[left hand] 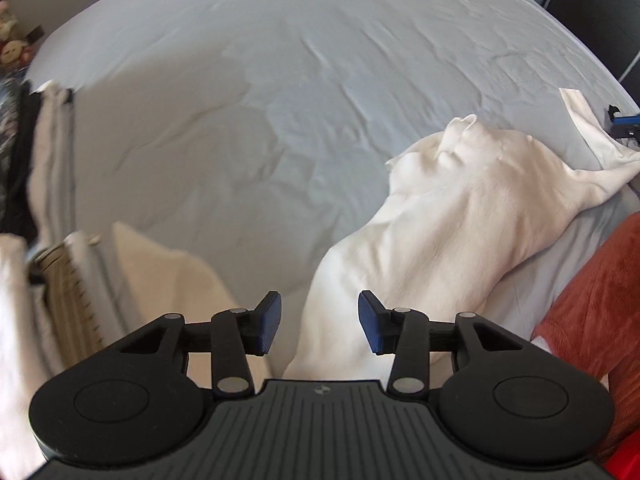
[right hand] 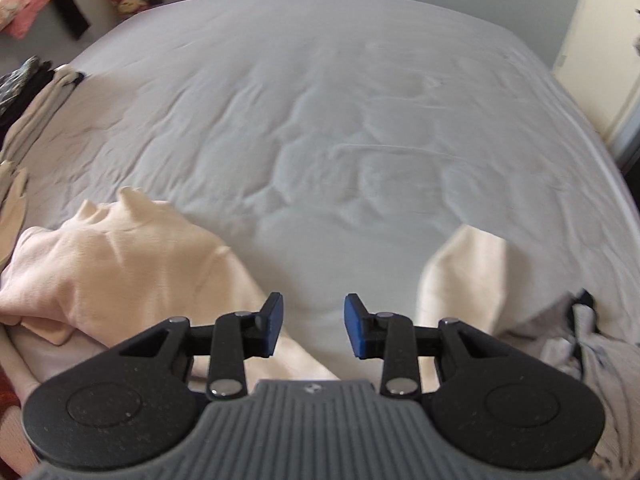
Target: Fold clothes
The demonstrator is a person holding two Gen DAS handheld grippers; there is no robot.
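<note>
Left wrist view: left tool [left hand: 319, 322], blue pads spread apart, released, nothing between them, held above the near edge of the bed [left hand: 248, 92]. Bed covered by a pale grey sheet, lightly creased. Cream garment [left hand: 444, 224], the task's piece, lying crumpled on the sheet toward the bed's near right side, running from just ahead of the tool out to the right edge, one end drawn out to a point there. A small part of the right tool [left hand: 624, 122] shows at that edge, close to the drawn-out end; whether it touches the cloth cannot be told. Stack of folded clothes [left hand: 52, 184], blurred, along the bed's left edge. Red-orange cloth [left hand: 592, 292] at the near right corner. Right wrist view: right tool [right hand: 314, 324], pads likewise parted, released, empty, above the near edge of the bed [right hand: 320, 80]. Cream garment [right hand: 132, 256] bunched at the near left, a second cream portion [right hand: 468, 276] rising at the near right; their join is hidden behind the tool. Grey-white cloth [right hand: 580, 344] at the near right corner. Folded beige pieces [right hand: 44, 112] on the left edge.
</note>
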